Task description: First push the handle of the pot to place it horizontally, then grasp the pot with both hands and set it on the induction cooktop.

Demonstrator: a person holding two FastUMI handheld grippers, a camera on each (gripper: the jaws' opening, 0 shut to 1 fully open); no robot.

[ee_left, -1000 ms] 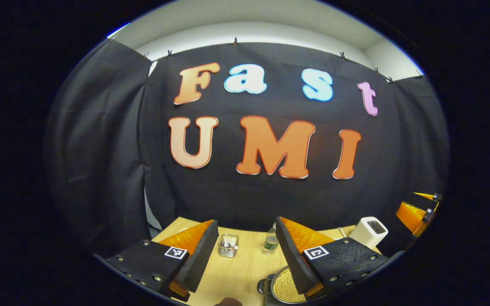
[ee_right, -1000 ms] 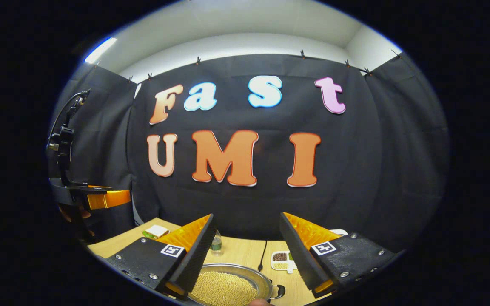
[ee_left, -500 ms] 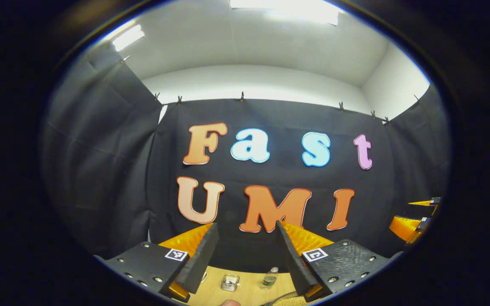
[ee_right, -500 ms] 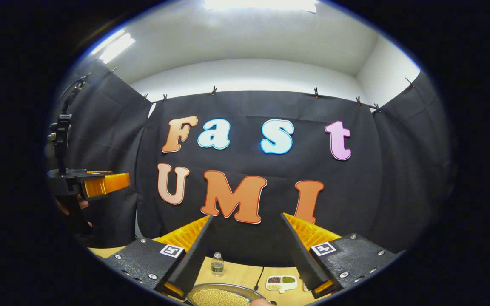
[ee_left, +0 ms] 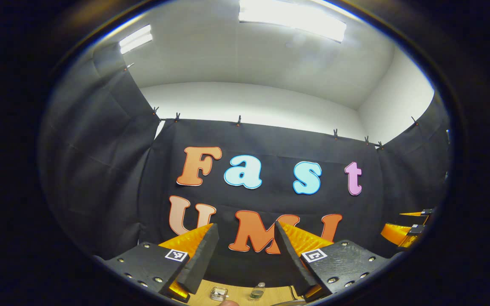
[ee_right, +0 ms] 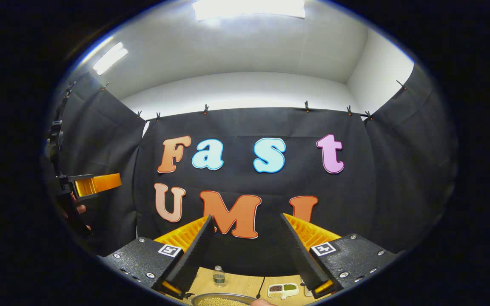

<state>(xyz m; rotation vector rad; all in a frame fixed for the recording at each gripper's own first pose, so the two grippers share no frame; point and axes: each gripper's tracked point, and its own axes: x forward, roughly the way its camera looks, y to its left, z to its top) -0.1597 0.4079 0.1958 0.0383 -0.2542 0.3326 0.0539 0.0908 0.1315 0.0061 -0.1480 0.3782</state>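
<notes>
Both tongs are tilting upward since earlier, surface [ee_right: 236, 282] sinking low | left tongs [ee_left: 245, 255], right tongs [ee_right: 245, 250] gaping, empty | pot [ee_right: 221, 299] of grain sitting below right tongs | judgement: lower toward handle first.

Both cams pitched up since 1 s ago: ceiling lights now fill 12 o'clock, table [ee_right: 236, 282] squeezed to a sliver at 6. Left gripper [ee_left: 245, 231] view: pot and white box gone from 5 o'clock; glass cube [ee_left: 219, 293] and bottle [ee_left: 257, 290] slid down to the 6 o'clock edge. Right gripper [ee_right: 245, 223] view: pot [ee_right: 221, 299] reduced to its far rim at 6 o'clock, sorting dish [ee_right: 283, 290] lower, left gripper risen slightly at 9 o'clock. Jaw gaps unchanged.
</notes>
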